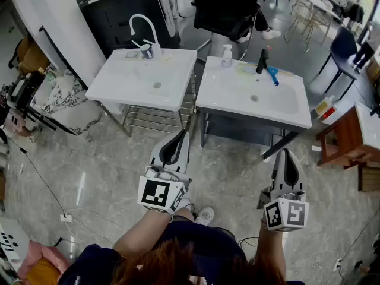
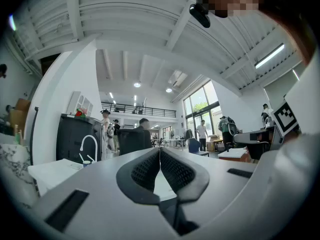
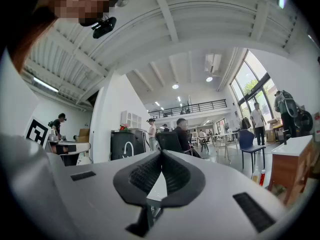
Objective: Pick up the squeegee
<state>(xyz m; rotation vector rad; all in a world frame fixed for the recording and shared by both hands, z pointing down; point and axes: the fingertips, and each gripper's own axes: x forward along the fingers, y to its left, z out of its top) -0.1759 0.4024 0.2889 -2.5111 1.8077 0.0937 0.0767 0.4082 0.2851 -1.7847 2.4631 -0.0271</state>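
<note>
Pointing level: left gripper, right gripper, jaws together.

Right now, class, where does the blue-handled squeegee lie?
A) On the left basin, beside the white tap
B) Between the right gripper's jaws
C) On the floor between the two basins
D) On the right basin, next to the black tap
D: the squeegee lies at the back of the right basin, beside the black tap. The right gripper is shut on nothing, well short of it.
</note>
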